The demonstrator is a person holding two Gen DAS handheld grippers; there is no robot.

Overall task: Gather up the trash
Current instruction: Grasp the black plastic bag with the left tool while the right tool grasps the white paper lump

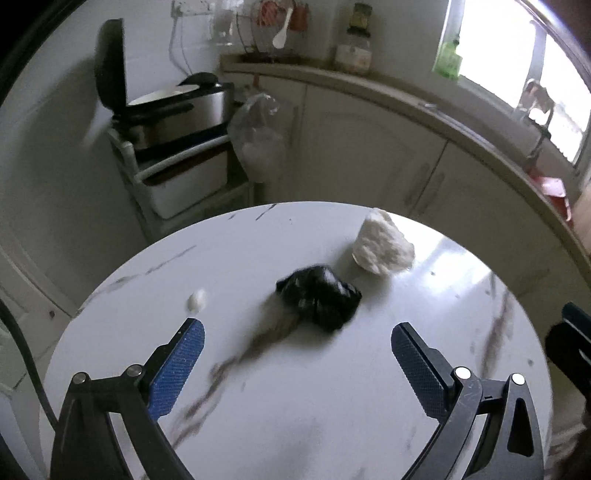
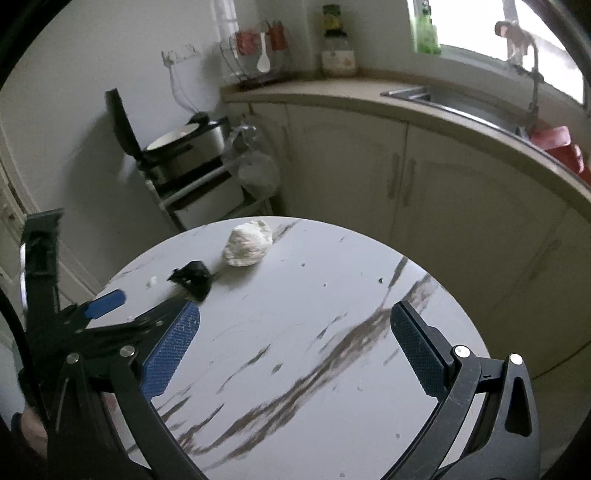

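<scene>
Currently both spread wide over round table [image 1: 332, 406]: left gripper [image 1: 297, 345] near black wad [image 1: 319, 295]; right gripper [image 2: 295, 328] empty.

A home kitchen: cream cabinets [image 2: 351, 162] under a curved counter [image 2: 332, 94] with a steel sink [image 2: 454, 101] by the window [image 2: 476, 26], a dish rack [image 2: 255, 55] far back, an open cooker [image 2: 177, 147] at left.

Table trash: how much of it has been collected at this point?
Nothing looks collected yet. The black wad, the white wad and a small white scrap all lie on the table. In hand: nothing; the left tool is open, aimed at the black wad, and the right tool is open over bare tabletop. All three pieces remain.
</scene>
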